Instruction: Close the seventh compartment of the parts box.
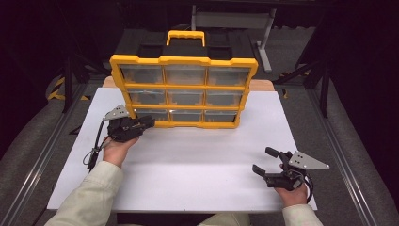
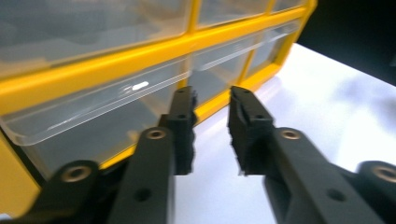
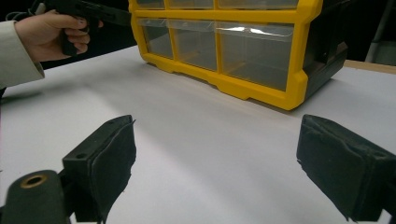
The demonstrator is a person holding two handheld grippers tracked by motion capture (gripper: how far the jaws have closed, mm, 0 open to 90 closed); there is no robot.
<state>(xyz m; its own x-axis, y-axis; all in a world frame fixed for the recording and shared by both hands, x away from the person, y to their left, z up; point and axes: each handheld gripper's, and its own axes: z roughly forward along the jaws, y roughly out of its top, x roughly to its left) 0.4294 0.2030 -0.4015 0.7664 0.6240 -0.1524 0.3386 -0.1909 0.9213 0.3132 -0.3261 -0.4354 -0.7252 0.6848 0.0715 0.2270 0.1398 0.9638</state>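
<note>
1. I am holding my left gripper (image 1: pixel 149 122) up against the bottom-left drawer (image 2: pixel 100 121) of the organiser (image 1: pixel 184 92), with its jaws parted by a narrow gap and gripping nothing — the tips are sitting just beside the drawer's clear lip.
2. I am resting my right gripper (image 3: pixel 224 172) low over the white table (image 1: pixel 197 160), well apart from the organiser, with its jaws spread wide and empty.
3. I am judging the risk as a miss: the lip is thin, slick and clear, so if I am closing slightly low, the pads (image 2: pixel 184 140) could be pinching air or sliding off the edge.
4. I am also worrying about the cabinet itself — it is standing upright on a narrow base, and nothing is bracing it. Pulling hard on a stiff drawer could be dragging or tipping the whole unit toward me, since my right gripper is too far off to steady it.
5. I am seeing a yellow frame with a black body and a yellow carry handle (image 1: pixel 186 36) on top, holding three rows of three clear drawers, all looking pushed in.
6. It is standing near the far edge of the table, roughly centred, facing me.
7. I am unable to tell whether the drawers are holding anything; the plastic is hazy and glare is crossing it.
</note>
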